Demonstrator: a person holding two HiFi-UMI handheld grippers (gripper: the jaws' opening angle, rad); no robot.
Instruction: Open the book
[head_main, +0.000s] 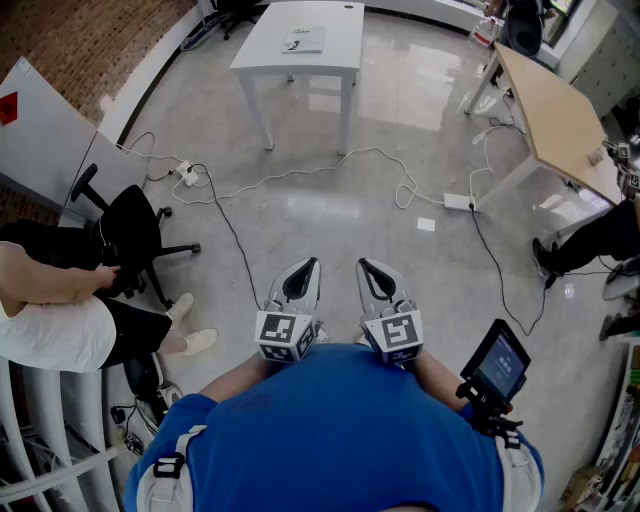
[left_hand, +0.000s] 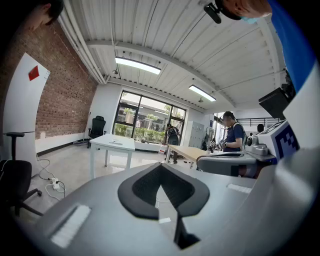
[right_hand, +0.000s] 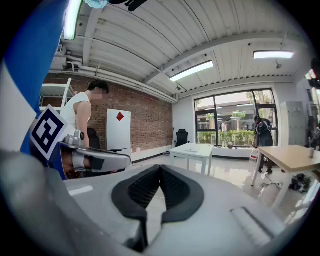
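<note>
Two hand-held grippers: the left hand-held gripper (head_main: 309, 266) and the right hand-held gripper (head_main: 366, 266) sit side by side, tucked in against the wearer's blue shirt (head_main: 335, 420), aimed forward and slightly down over the floor (head_main: 330, 215).
Left jaws: clenched, with the dark pads meeting at their tips in the left gripper view (left_hand: 161, 166) and nothing between them.
Right jaws: also clenched and empty, with the tips together in the right gripper view (right_hand: 160, 168).
Book: a thin pale book (head_main: 304, 39) lies flat on the white tabletop (head_main: 335, 52), well ahead of both hand-held grippers and well apart from them. It is too small to show whether the cover is shut.
Between grippers and book: open floor crossed by a white cable (head_main: 330, 165) that runs to a power strip (head_main: 188, 175).
Beside the left hand-held gripper: a seated person (head_main: 60, 300) on a black office chair (head_main: 130, 235), off to its outer side.
Beside the right hand-held gripper: a small screen (head_main: 497, 363) just off its outer side, and a wooden table (head_main: 555, 110) farther ahead on that side.
Done so far: nothing, as I judge it. Neither hand-held gripper is near the book or touches it.
Left to do: probably everything. The person has to cross the floor to the tabletop, release a pair of jaws, catch the cover's edge and swing it over while the other hand-held gripper steadies the book.
</note>
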